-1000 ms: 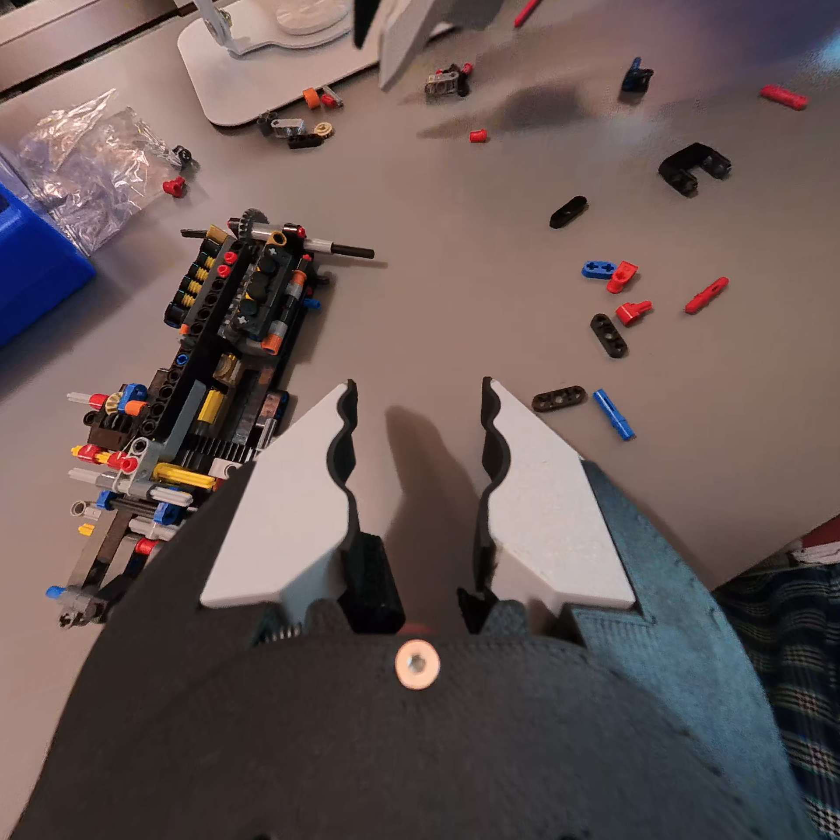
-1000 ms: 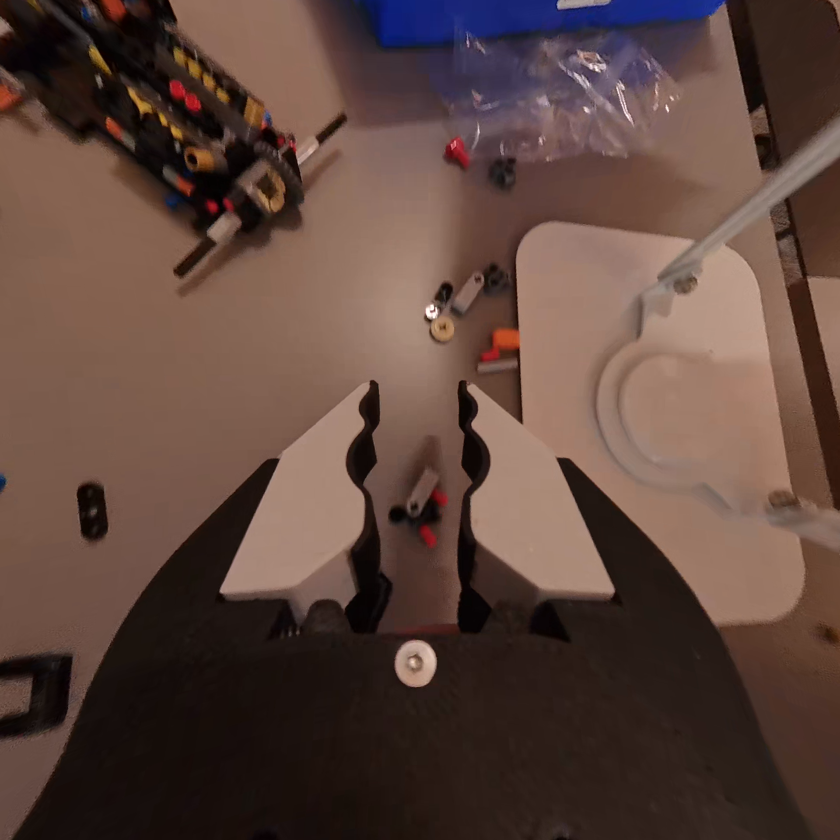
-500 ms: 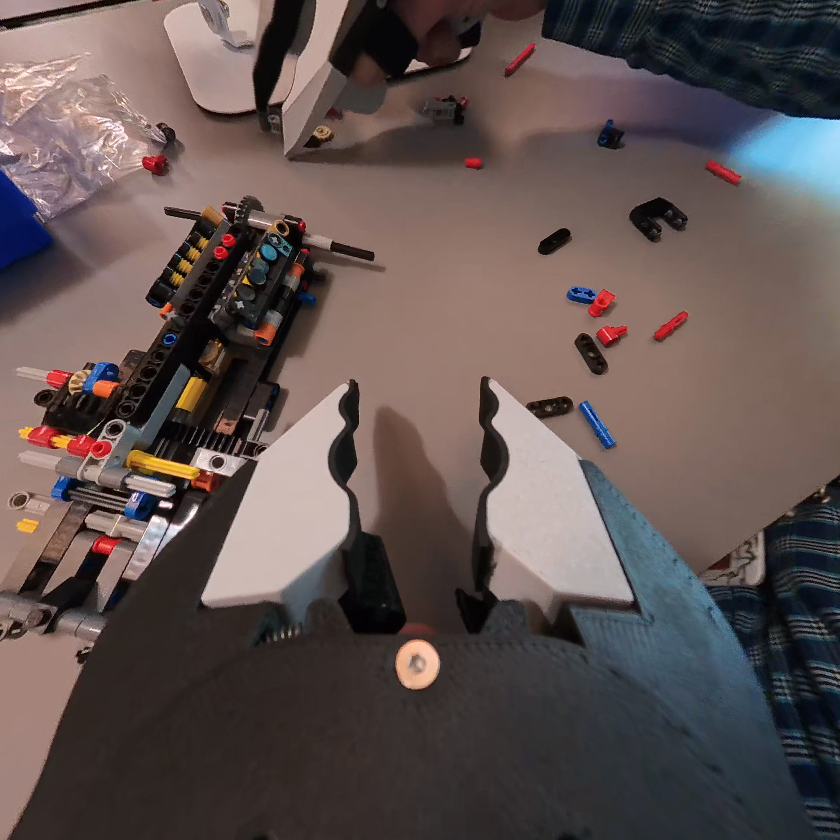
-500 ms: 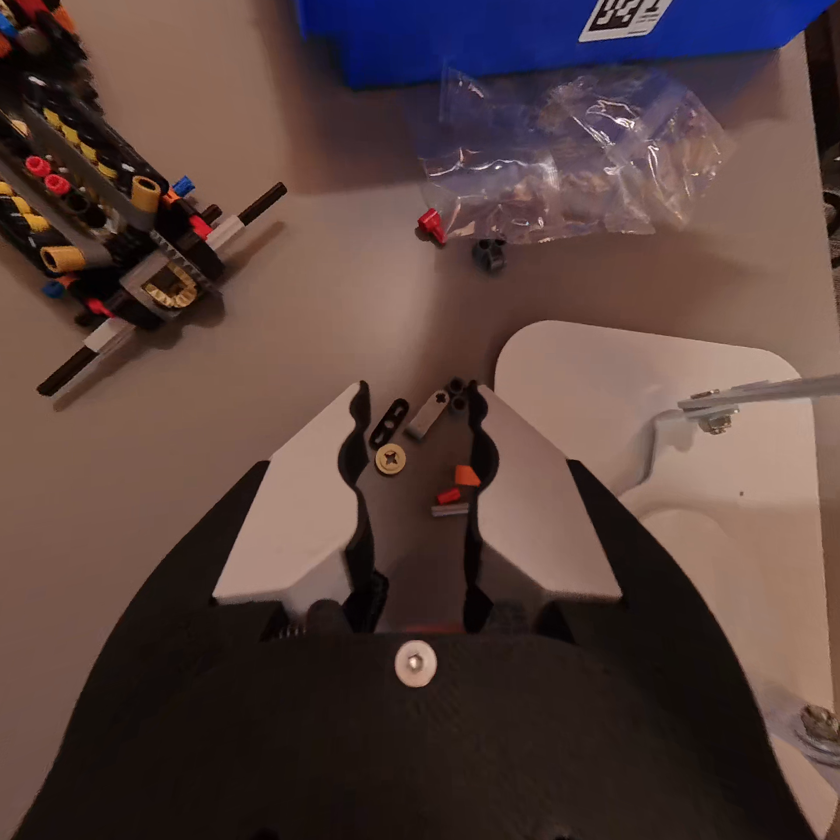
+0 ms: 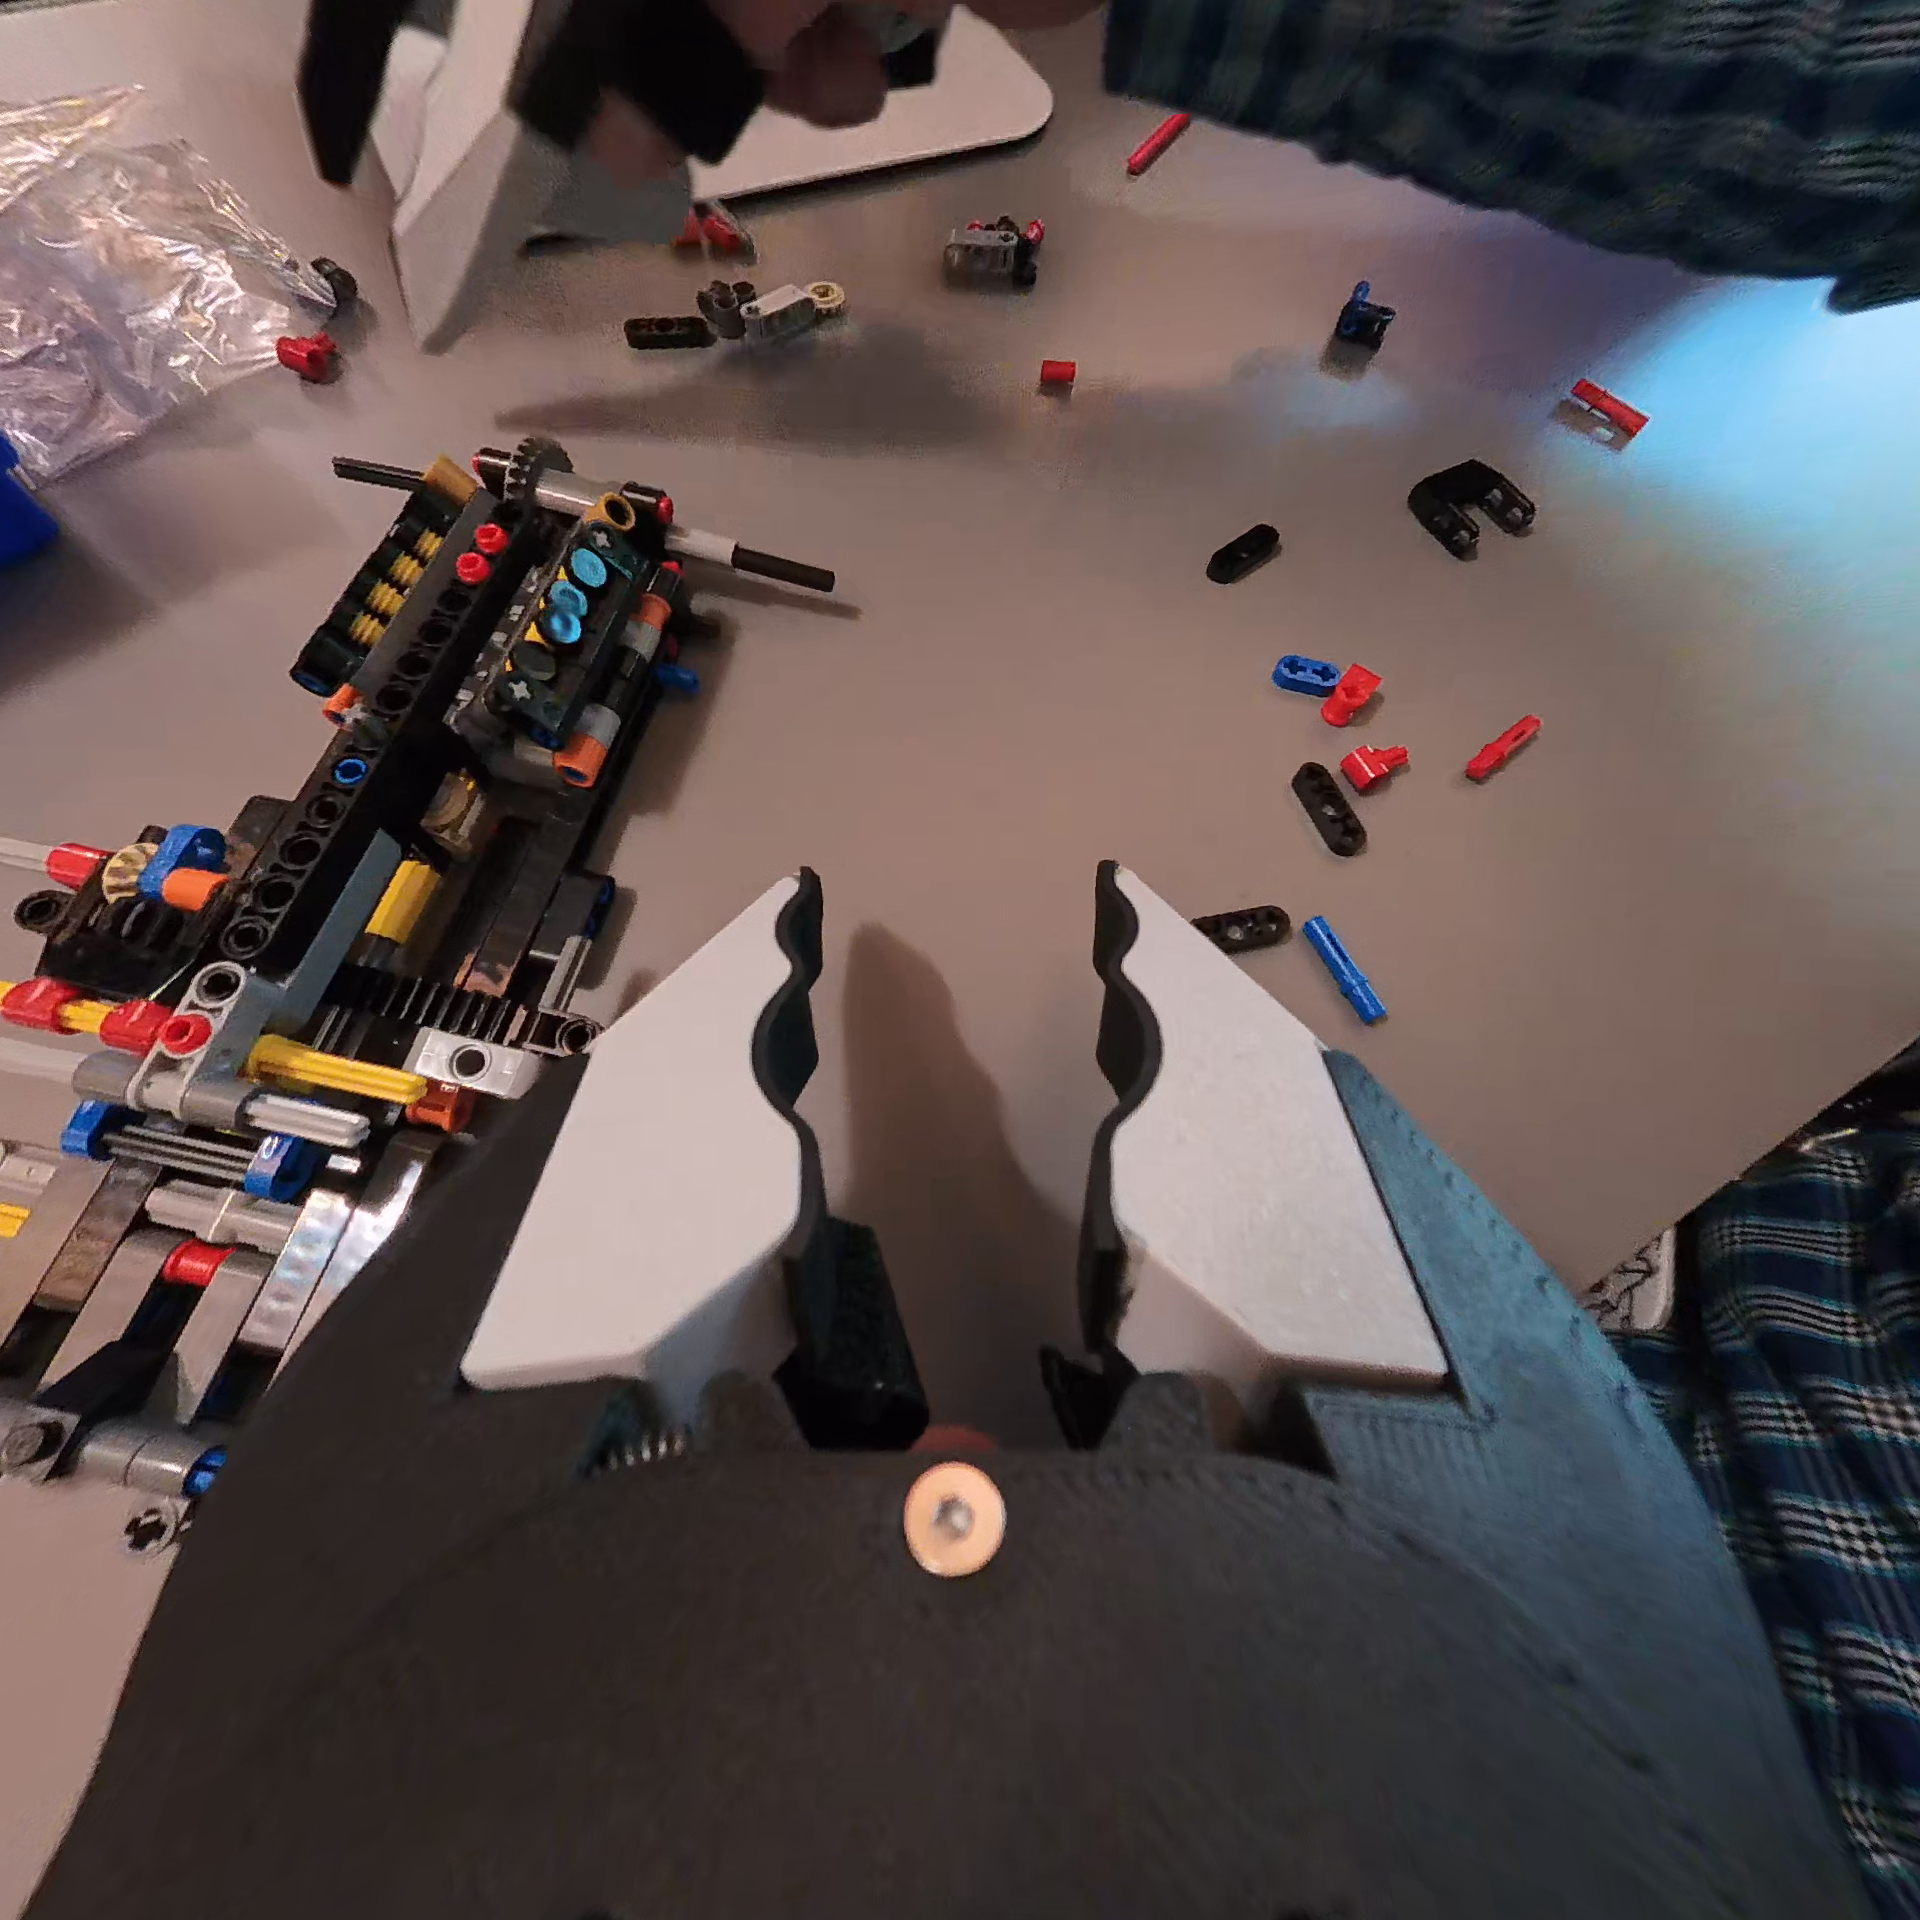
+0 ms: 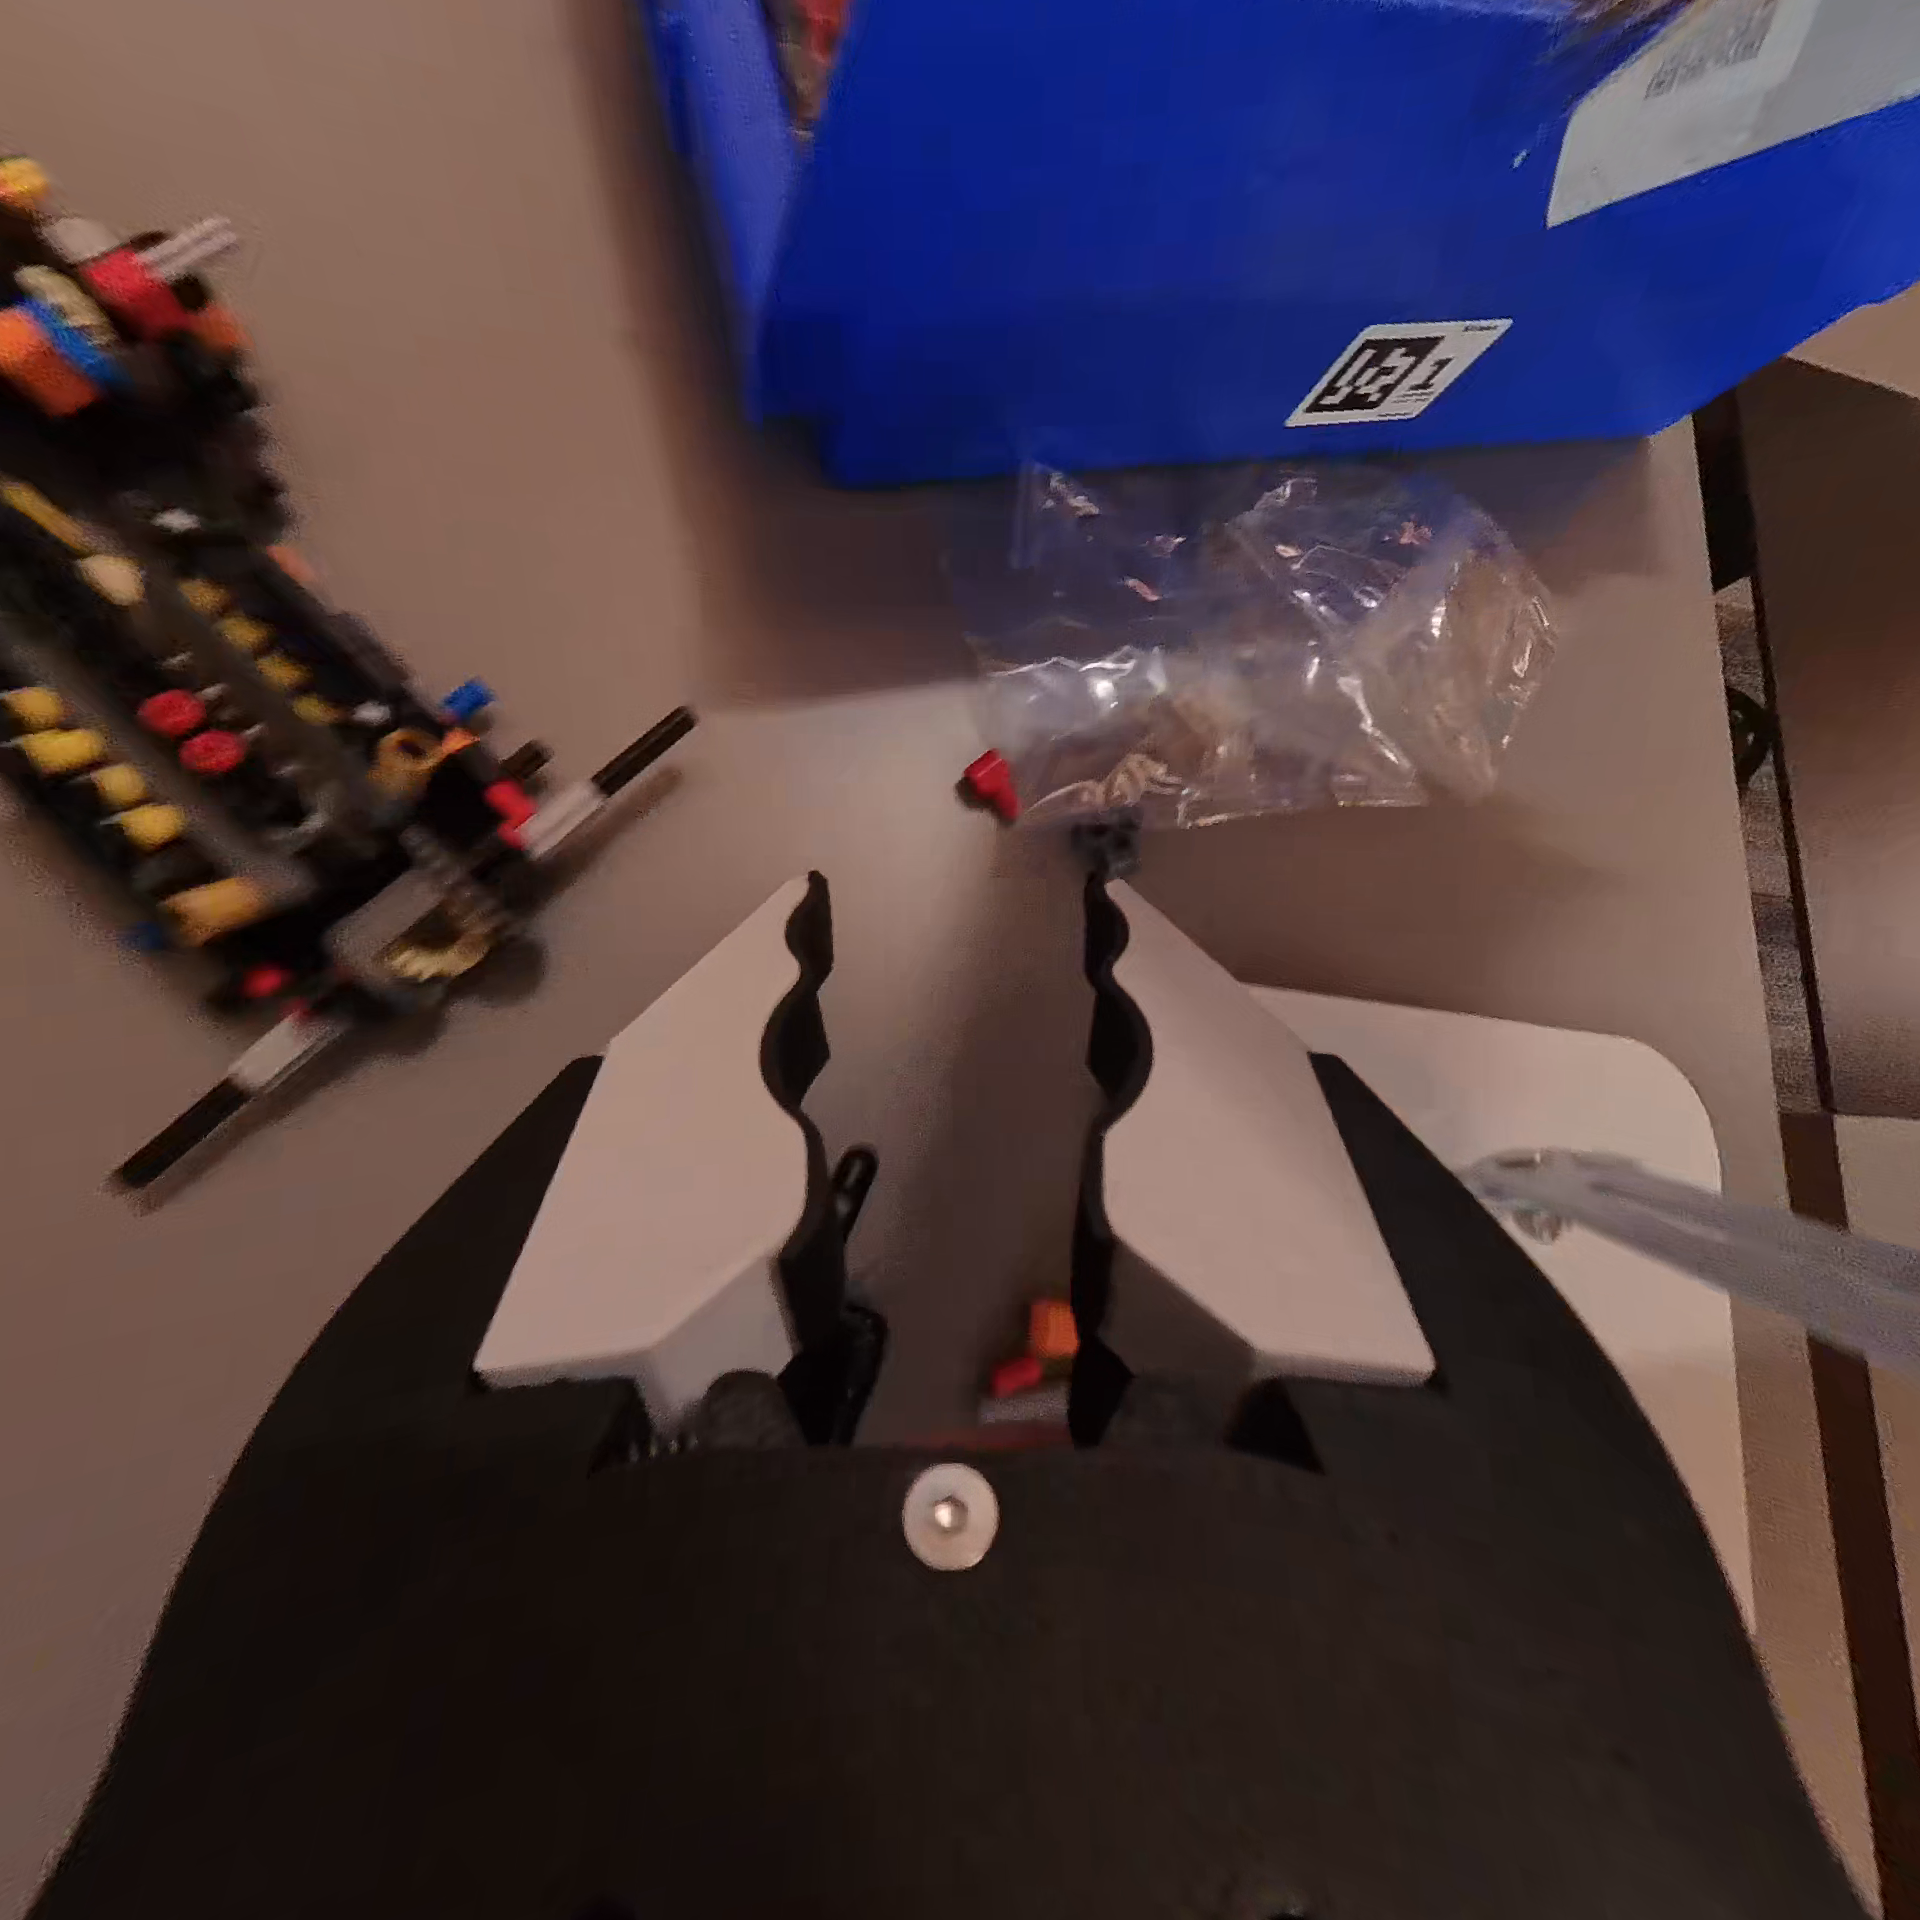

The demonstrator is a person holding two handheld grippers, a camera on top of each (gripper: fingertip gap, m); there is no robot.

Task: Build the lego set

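Observation:
The partly built lego chassis [image 5: 343, 831] lies on the grey table at the left of the left wrist view; it also shows blurred in the right wrist view [image 6: 208, 727]. My left gripper [image 5: 956, 883] is open and empty above bare table, just right of the chassis. My right gripper [image 6: 951, 883] is open and empty, low over the table; it also shows at the far top of the left wrist view [image 5: 499, 177]. A small cluster of loose pieces [image 5: 748, 312] lies beside it. An orange and red piece [image 6: 1039, 1345] and a black link [image 6: 847, 1184] lie between its fingers.
Loose red, blue and black pieces [image 5: 1340, 727] are scattered right of my left gripper. A clear plastic bag [image 6: 1247, 665] and a blue bin [image 6: 1143, 229] lie ahead of my right gripper. A white stand base [image 6: 1507, 1143] sits at its right. A plaid sleeve [image 5: 1558, 135] crosses the far right.
My right gripper has moved forward from a small grey and red assembly, over the small cluster of pieces, toward the bag and blue bin, and opened wider. My left gripper has stayed open, shifting slightly.

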